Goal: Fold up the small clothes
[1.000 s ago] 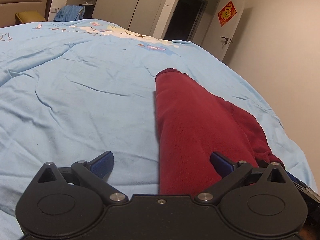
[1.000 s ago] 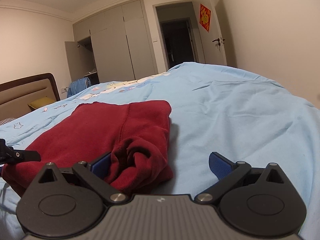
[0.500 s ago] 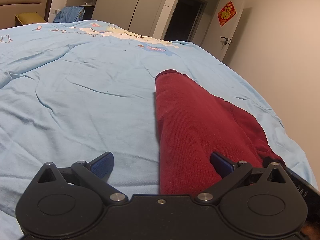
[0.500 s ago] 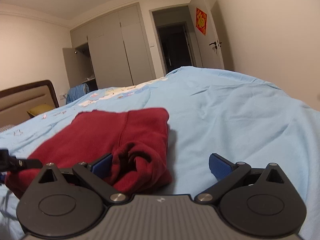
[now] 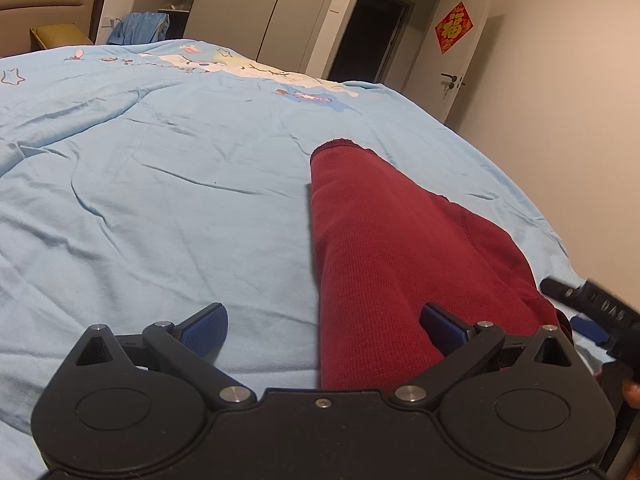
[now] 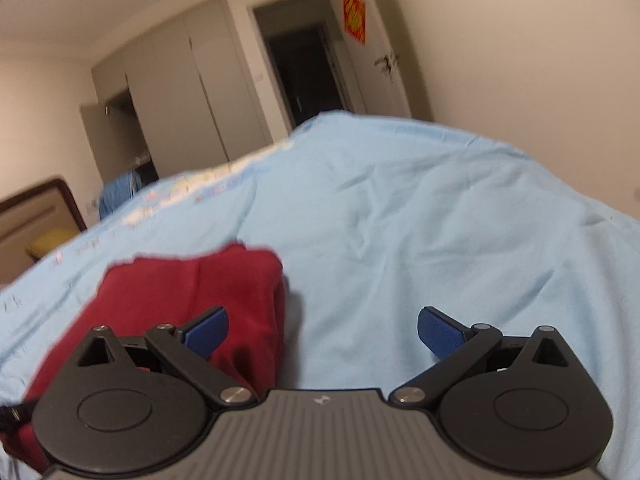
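Observation:
A dark red garment [image 5: 384, 248] lies folded into a long strip on the light blue bedspread [image 5: 160, 184]. My left gripper [image 5: 324, 330] is open, its blue pads wide apart; the near end of the garment runs between them, untouched by either pad as far as I can see. In the right wrist view the same red garment [image 6: 192, 296] sits at lower left, blurred by motion. My right gripper [image 6: 322, 330] is open with its left pad over the garment's right edge and its right pad over bare bedspread. The right gripper's black body [image 5: 592, 308] shows at the left view's right edge.
The bedspread [image 6: 420, 220] covers a wide bed with wrinkles and a cartoon print at the far side. A brown headboard [image 5: 52, 4] and a yellow pillow [image 5: 56, 36] stand at far left. Wardrobe doors, a dark doorway [image 5: 368, 36] and a white door are behind. A wall runs close on the right.
The right gripper has risen and tilted upward, so the garment sits lower in its view, which is now blurred. The left gripper has hardly moved. Both stay open.

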